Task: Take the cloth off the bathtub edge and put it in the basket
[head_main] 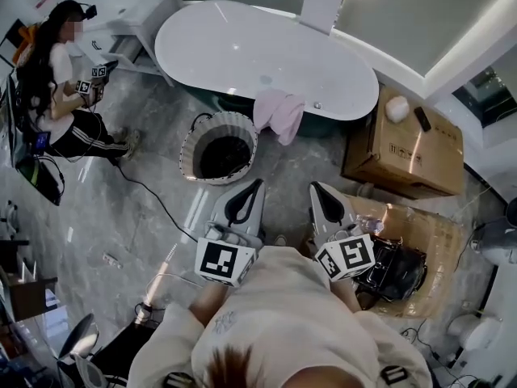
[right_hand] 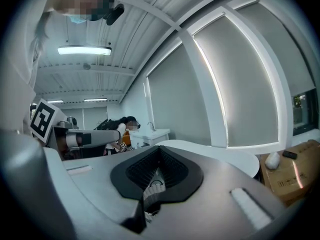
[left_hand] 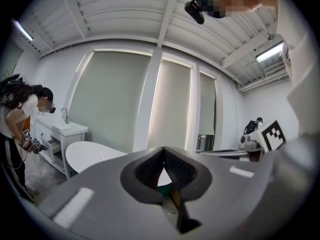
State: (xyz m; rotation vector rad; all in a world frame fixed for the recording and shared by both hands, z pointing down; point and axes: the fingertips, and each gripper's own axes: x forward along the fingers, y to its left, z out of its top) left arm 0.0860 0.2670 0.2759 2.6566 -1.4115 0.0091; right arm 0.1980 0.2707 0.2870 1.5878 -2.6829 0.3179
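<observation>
A pink cloth [head_main: 279, 113] hangs over the near edge of the white bathtub [head_main: 242, 51]. Just left of it, on the floor, stands a white ribbed basket [head_main: 218, 146] with a dark inside. My left gripper [head_main: 260, 182] points toward the tub, its tips just near-right of the basket, shut and empty. My right gripper [head_main: 313, 185] is beside it, also shut with nothing in it. Both are short of the cloth. In the left gripper view the jaws [left_hand: 163, 149] meet in front of the tub [left_hand: 90, 154]. The right gripper view shows shut jaws [right_hand: 159, 148] before the tub [right_hand: 220, 156].
A cardboard box [head_main: 404, 148] stands to the right of the tub, with small items on top. A dark bag [head_main: 396, 269] sits on a mat at my right. A person [head_main: 56, 87] crouches at the far left by a white vanity [head_main: 141, 6]. A cable [head_main: 153, 196] runs across the floor.
</observation>
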